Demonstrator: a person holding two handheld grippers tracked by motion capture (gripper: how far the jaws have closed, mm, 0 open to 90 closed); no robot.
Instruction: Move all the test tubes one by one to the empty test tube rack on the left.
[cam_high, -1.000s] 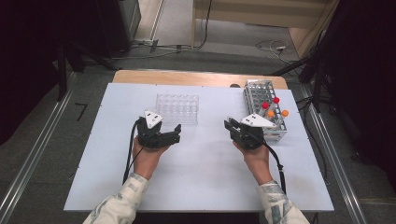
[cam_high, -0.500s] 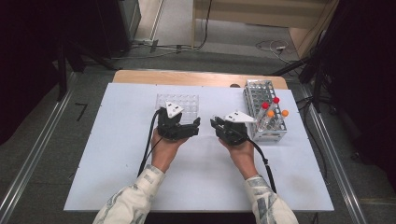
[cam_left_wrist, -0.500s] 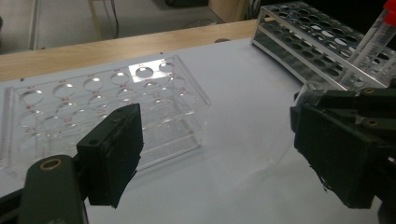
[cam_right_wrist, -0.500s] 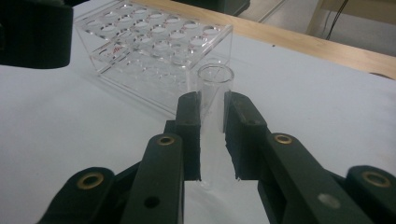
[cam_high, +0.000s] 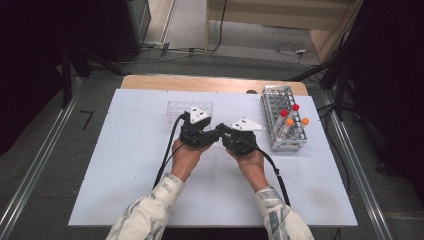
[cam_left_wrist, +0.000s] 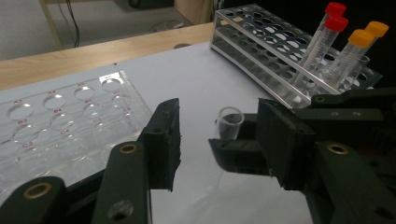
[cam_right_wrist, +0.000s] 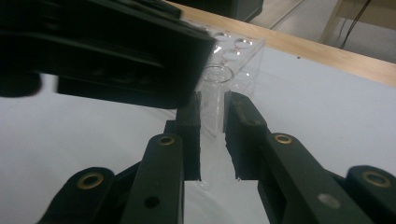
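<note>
Clear plastic, an uncapped test tube (cam_right_wrist: 214, 100) stands upright between the pads of the right gripper (cam_right_wrist: 212, 140), which is clamped on it above the white table (cam_high: 125, 165), near its middle. The left gripper (cam_left_wrist: 219, 140) faces it, jaws partly apart after just closing in, the tube's open rim (cam_left_wrist: 230, 122) between them but not yet pinched. Behind sit a clear well plate (cam_high: 181, 106) and a metal tube rack (cam_high: 282, 120) with capped tubes.

White table (cam_high: 125, 165) (well plate (cam_high: 176, 107), tube rack (cam_high: 274, 107))
</note>
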